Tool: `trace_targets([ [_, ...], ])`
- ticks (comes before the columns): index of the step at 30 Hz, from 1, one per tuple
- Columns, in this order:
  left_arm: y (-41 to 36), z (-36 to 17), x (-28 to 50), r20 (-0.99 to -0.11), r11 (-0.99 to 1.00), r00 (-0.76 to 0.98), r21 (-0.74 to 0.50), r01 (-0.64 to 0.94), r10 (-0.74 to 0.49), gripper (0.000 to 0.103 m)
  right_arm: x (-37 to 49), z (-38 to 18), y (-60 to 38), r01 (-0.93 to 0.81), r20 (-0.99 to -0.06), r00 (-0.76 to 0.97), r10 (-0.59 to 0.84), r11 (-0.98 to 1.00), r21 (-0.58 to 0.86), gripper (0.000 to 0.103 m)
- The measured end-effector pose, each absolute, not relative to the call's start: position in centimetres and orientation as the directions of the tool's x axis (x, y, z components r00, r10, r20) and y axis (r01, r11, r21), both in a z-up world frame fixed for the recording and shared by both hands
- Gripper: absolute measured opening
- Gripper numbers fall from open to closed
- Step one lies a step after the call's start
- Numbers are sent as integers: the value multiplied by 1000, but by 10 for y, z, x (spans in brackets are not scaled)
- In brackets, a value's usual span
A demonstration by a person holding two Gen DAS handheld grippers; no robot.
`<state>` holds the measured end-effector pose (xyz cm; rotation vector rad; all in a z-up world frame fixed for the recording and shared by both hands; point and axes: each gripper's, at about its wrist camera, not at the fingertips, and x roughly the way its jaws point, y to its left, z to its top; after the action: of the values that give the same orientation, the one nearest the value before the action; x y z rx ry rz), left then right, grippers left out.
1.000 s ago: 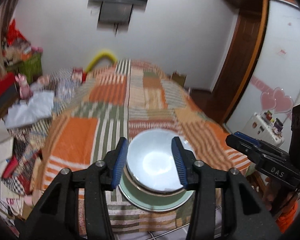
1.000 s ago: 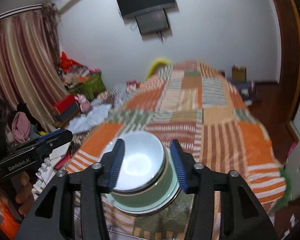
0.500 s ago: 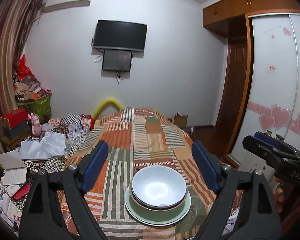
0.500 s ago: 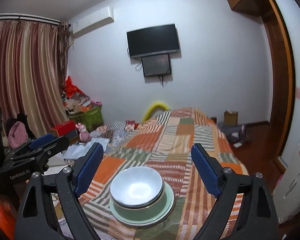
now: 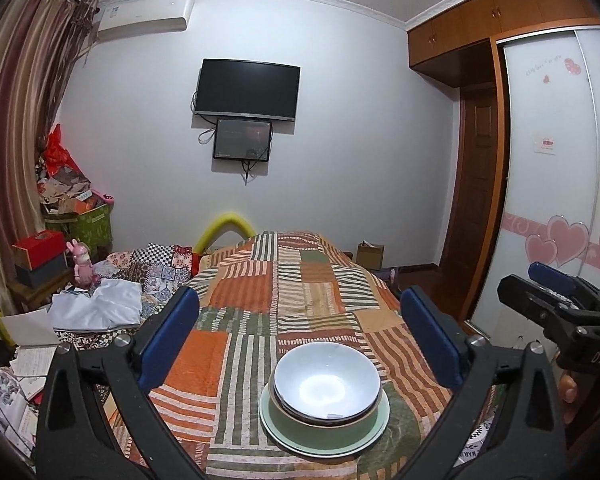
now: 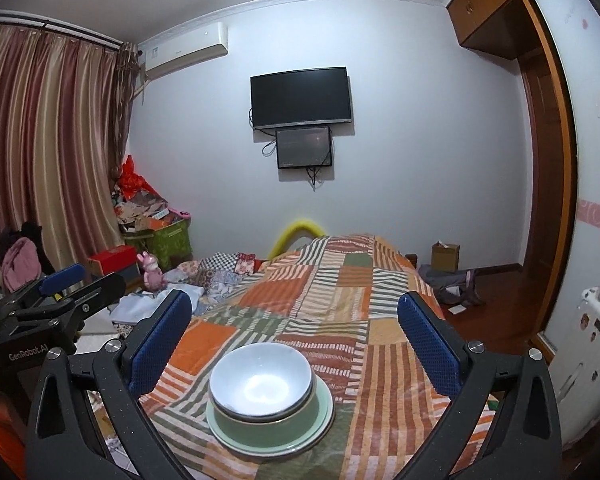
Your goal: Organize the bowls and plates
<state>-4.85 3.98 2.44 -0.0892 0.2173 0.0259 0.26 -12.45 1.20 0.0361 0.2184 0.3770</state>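
**Inspector:** Both grippers have drawn back and risen since the earlier frame; a second ago their pads flanked the white bowl closely, and now the crockery stands clear ahead of them. Confirm tool state.

**Assistant:** Left gripper: jaws opening, spread wide, nothing pressed between the pads. Right gripper: jaws likewise opening, wide, nothing gripped. The stack shows in the gap of each, further off and lower, untouched.

**Inspector:** Location of the crockery?

**Assistant:** One stack near the close end of the patchwork bedspread. White bowl nests in the green bowl, which sits on the green plate. Right view agrees: white bowl uppermost, green bowl under it, green plate at the base, all upright.

**Inspector:** Position of the tools relative to each other?

**Assistant:** The right gripper appears at the right edge of the left view; the left gripper at the left edge of the right view. Well apart, stack between them.

**Inspector:** Surroundings?

**Assistant:** Wall television beyond the bed; striped curtain to the left.
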Motion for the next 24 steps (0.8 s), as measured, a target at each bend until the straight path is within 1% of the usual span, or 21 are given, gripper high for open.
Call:
trace_targets([
  [24, 34, 25, -51, -212, 996, 977, -84, -26, 8, 102, 2, 7, -130, -362, -223, 900, 376, 927, 101, 103],
])
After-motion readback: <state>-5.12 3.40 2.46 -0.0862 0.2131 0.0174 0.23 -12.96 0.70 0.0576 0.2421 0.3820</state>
